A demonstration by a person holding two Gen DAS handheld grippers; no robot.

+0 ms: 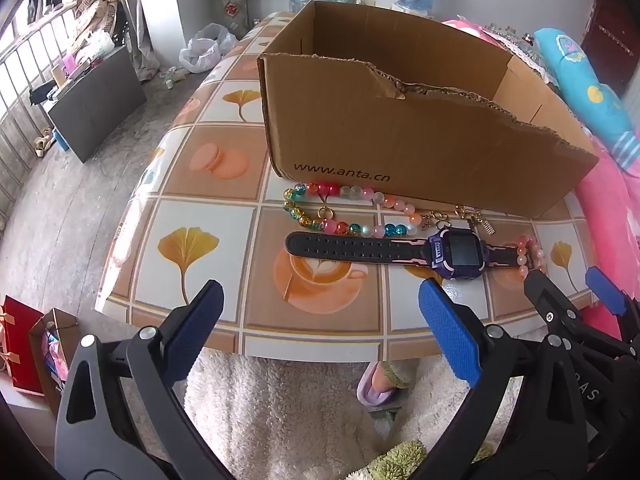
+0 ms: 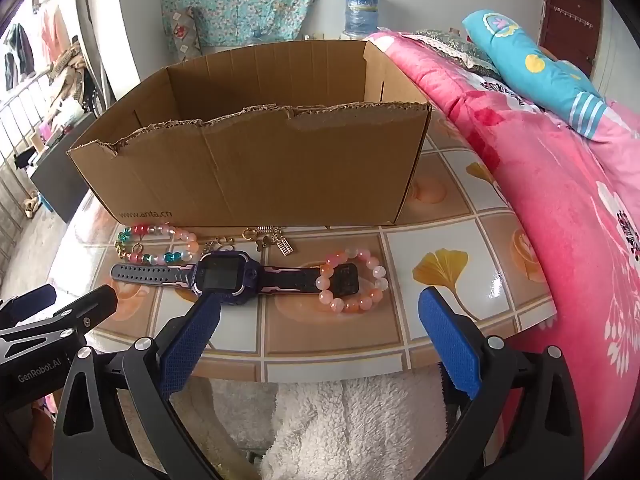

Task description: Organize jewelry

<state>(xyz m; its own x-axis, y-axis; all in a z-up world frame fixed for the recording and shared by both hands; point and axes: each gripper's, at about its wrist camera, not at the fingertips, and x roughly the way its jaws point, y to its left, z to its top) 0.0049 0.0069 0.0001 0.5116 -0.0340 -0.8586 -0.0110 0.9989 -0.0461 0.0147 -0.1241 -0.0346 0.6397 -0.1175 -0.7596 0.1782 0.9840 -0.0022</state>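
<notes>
An open cardboard box [image 1: 400, 136] [image 2: 256, 168] stands on the tiled table. In front of it lie a multicoloured bead bracelet [image 1: 344, 212] [image 2: 160, 246], a gold charm chain [image 1: 468, 218] [image 2: 268, 240], a purple smartwatch [image 1: 456, 252] [image 2: 222, 276] with a black strap, and a pink-orange bead bracelet [image 2: 354, 280] [image 1: 530, 254] around the strap's right end. My left gripper [image 1: 320, 320] is open and empty, short of the table's front edge. My right gripper [image 2: 320, 328] is open and empty, hovering near the front edge before the watch and pink bracelet.
The table [image 1: 224, 208] [image 2: 440, 236] has a glossy tile-pattern cover. A pink quilt [image 2: 560, 200] and blue pillow [image 2: 540, 68] lie on the bed at right. A white fluffy fabric [image 1: 300, 412] lies below the table edge. The floor at left holds bags and a dark cabinet [image 1: 96, 108].
</notes>
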